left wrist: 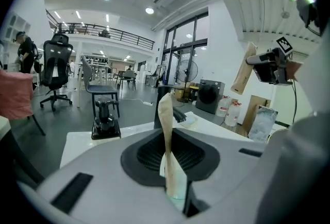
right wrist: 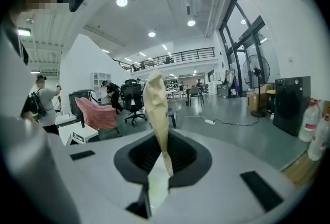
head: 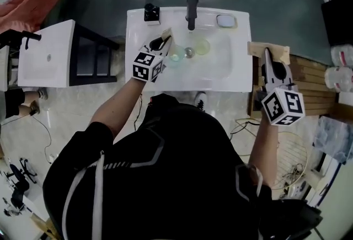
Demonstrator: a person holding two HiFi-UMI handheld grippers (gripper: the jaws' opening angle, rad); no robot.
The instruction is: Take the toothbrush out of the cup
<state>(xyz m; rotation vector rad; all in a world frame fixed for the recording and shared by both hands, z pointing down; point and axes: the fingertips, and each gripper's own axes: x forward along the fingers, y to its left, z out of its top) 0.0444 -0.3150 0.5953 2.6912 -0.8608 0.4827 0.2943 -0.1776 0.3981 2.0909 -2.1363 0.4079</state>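
Just above the sink (head: 237, 81), the left gripper (head: 165, 36) has its jaws together; whether they pinch the toothbrush I cannot tell, and the pale green cup (head: 176, 57) sits at its 4 o'clock. Off at 3 o'clock the right gripper (head: 268, 57), also closed, hovers over a wooden board (head: 256, 48)

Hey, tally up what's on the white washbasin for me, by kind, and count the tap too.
Tap: 1
Black pump bottle: 1
Rounded rectangular dish: 1
Cups: 2, a yellowish cup and a bluish cup
Total: 5
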